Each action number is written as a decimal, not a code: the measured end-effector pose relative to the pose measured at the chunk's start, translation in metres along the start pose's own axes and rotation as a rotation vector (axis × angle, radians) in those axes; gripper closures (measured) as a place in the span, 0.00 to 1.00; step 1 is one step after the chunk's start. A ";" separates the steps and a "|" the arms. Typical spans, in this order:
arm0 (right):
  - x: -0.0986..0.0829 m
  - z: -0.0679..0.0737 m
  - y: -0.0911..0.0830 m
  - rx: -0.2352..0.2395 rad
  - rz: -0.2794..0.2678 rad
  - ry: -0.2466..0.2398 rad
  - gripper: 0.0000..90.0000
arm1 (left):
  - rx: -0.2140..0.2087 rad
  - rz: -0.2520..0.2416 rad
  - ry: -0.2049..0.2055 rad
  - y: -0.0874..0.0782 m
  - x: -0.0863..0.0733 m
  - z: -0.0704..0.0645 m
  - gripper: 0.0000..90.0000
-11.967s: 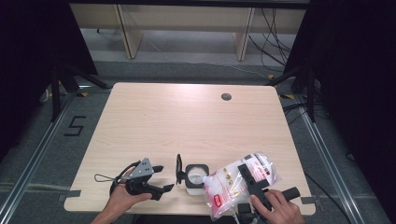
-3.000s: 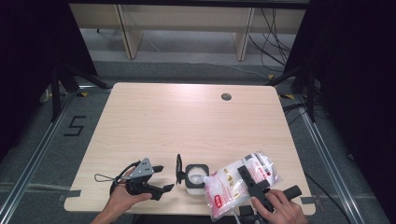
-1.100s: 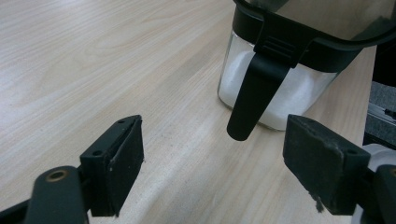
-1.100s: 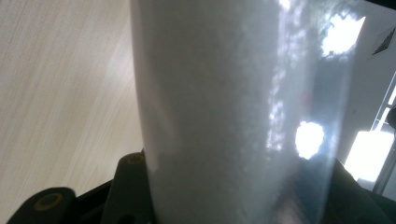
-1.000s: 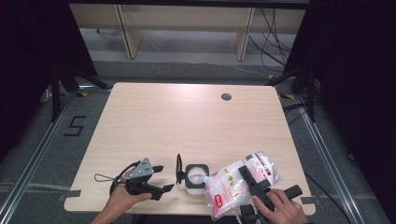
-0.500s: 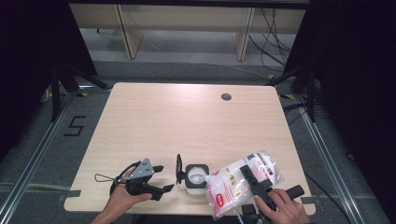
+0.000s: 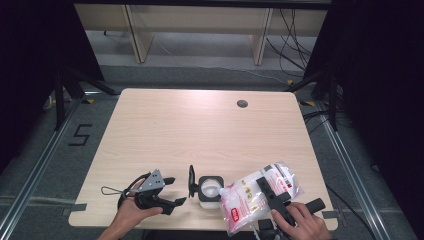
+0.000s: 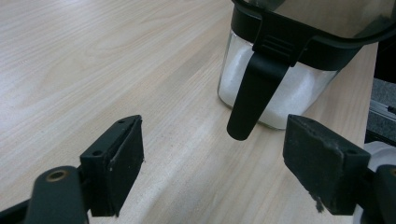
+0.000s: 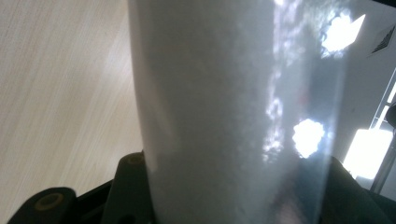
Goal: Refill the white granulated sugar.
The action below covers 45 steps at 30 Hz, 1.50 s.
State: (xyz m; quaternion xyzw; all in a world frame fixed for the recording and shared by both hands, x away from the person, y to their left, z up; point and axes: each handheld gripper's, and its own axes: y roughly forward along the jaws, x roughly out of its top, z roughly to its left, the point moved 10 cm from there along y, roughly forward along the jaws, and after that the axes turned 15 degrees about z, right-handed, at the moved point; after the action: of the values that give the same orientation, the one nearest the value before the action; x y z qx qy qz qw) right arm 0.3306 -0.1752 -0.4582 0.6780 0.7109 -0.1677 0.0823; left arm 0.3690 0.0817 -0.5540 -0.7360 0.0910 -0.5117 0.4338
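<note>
A square glass jar (image 7: 210,190) of white grains stands near the table's front edge, its black hinged lid (image 7: 191,181) flipped up on the left side. My left gripper (image 7: 176,190) rests open just left of it; in the left gripper view the jar (image 8: 285,100) and its hanging lid latch (image 8: 254,93) lie just ahead of the open left gripper (image 8: 212,168). My right gripper (image 7: 263,185) is shut on a clear plastic bag (image 7: 247,197) of white grains with a red label, held tilted beside the jar's right side. In the right gripper view the bag (image 9: 224,107) blocks most of the sight.
The light wooden table (image 7: 200,130) has a round cable hole (image 7: 242,103) at the back right. Dark curtains and stands flank the table. A taped "5" (image 7: 80,135) marks the floor at the left.
The right gripper and the bag have shifted slightly to the right. The left gripper, jar and lid have stayed put.
</note>
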 end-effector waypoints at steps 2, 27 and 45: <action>0.001 -0.002 0.000 -0.009 -0.003 -0.017 0.62 | 0.001 0.000 0.018 0.000 0.000 0.001 0.22; 0.001 -0.002 -0.002 -0.008 0.007 -0.002 0.62 | -0.007 -0.003 0.002 0.000 0.001 -0.001 0.22; 0.003 -0.004 -0.002 -0.019 -0.013 -0.027 0.62 | -0.005 -0.012 0.007 -0.001 0.002 -0.001 0.22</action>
State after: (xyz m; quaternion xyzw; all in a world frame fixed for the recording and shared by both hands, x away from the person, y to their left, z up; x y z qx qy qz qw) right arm 0.3285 -0.1706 -0.4552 0.6701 0.7158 -0.1707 0.0974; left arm 0.3688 0.0805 -0.5522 -0.7357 0.0894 -0.5168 0.4285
